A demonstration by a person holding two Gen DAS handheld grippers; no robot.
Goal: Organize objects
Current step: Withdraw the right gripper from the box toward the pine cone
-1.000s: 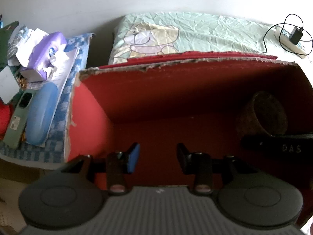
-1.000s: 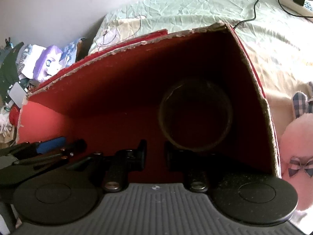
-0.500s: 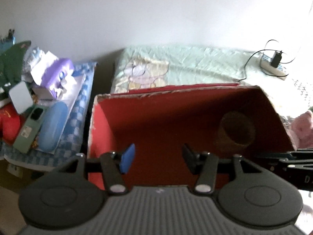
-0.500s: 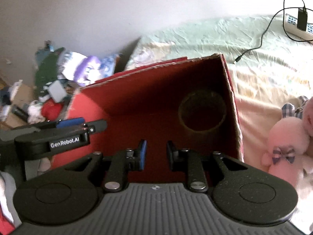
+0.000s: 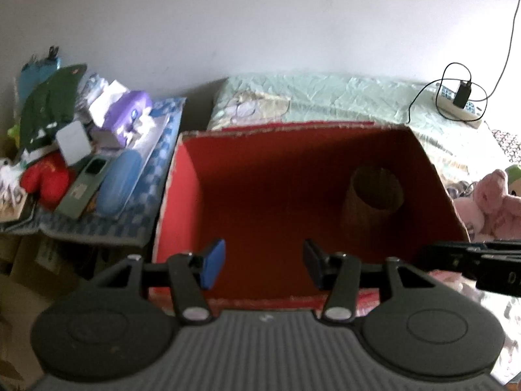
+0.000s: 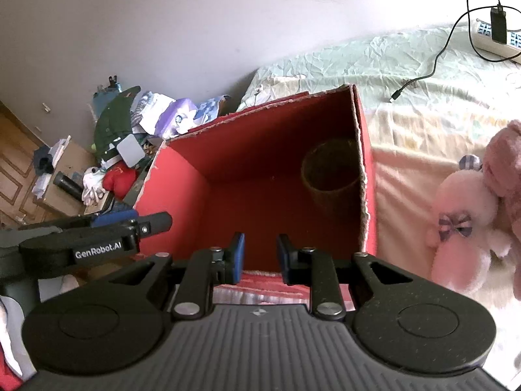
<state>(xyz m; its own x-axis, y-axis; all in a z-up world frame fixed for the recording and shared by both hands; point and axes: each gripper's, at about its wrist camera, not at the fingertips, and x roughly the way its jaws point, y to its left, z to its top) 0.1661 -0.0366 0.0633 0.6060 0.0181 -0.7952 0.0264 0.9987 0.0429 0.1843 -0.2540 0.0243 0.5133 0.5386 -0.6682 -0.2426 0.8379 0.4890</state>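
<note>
Left wrist view: left tool (image 5: 263,262) closing, empty; right tool (image 6: 260,255) narrow, empty; brown cup (image 5: 374,192) dim inside red box (image 5: 182,195).

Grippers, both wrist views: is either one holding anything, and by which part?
Nothing is held. The left gripper has empty jaws, now closing. The right gripper has a narrow empty gap. The brown cup stands untouched inside the red box.

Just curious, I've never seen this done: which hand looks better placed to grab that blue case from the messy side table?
Probably left. The left tool has the blue case nearby on its side, jaws closing on nothing. The right tool, also empty, faces the red box.
</note>
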